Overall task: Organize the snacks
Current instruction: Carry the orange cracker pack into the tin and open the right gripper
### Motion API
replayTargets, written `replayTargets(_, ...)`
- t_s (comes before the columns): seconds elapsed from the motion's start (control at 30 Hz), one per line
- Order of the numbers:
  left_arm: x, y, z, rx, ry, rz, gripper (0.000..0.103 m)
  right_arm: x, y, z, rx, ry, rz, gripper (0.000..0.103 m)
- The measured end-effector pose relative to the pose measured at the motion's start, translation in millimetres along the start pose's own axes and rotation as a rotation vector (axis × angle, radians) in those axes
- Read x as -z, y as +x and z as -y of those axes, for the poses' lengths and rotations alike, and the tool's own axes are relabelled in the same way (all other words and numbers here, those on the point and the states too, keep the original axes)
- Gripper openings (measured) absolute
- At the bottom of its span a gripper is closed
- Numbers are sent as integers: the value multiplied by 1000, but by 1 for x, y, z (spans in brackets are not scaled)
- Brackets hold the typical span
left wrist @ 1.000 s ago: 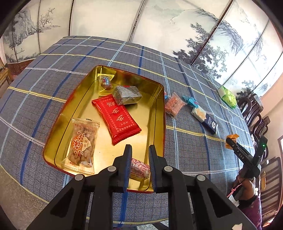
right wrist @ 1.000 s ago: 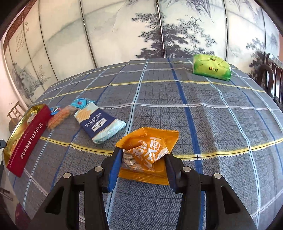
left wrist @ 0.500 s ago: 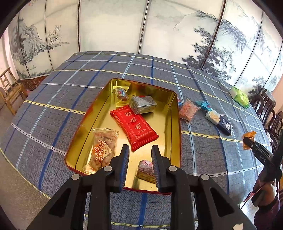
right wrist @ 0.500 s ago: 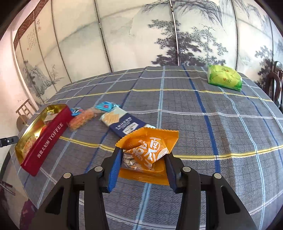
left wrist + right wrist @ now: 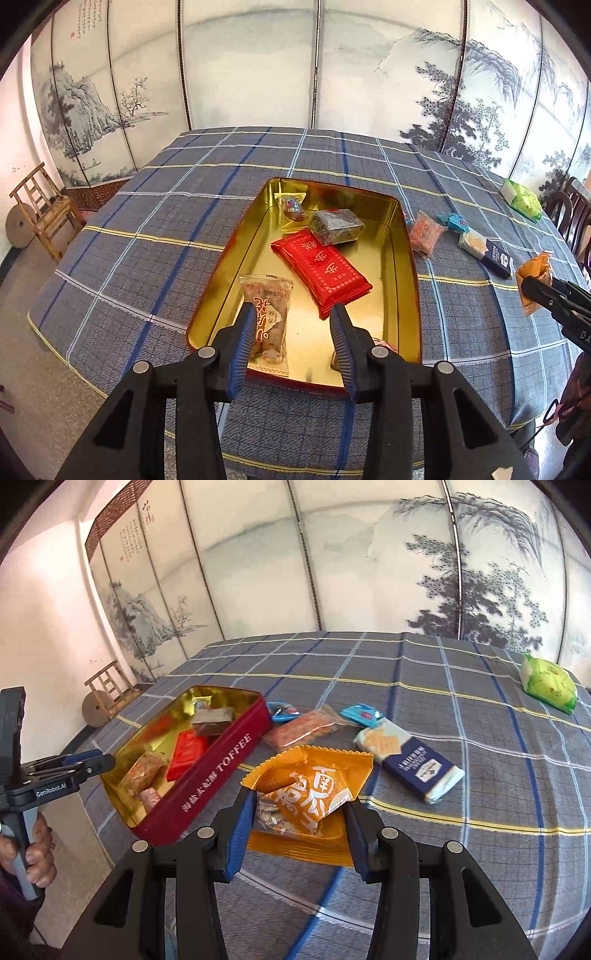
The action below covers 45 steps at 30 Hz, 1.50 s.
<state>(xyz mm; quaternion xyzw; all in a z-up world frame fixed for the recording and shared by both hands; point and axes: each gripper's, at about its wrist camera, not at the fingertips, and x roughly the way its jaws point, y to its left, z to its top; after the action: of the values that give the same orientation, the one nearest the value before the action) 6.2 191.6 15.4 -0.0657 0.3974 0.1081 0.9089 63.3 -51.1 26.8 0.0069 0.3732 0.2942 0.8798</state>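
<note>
Left gripper [image 5: 291, 332] jaws newly parted, empty.

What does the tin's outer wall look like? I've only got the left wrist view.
Observer: The tin has a dark red outer wall with pale TOFFEE lettering.
Operator: Are both pads of the right gripper on that orange packet?
Observer: Yes. The right gripper presses the orange packet from both sides.
Operator: Anything tucked beside the tin's far wall?
Observer: A small blue wrapper lies on the cloth close to that wall.
</note>
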Motion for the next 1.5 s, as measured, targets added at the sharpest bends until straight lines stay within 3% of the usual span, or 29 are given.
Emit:
replayTargets(0.13,4,1,-6,-54,4,14,46,-5,4,-22,-37,-27,-9,47)
replayTargets(0.67,14,4,-37,-154,-11,25,56,-19,37,-87,-127,-118,-73,47)
replayTargets(1.5,25,10,-74,-184,-60,17,64,-30,104,-147,-213,-173,-188,47)
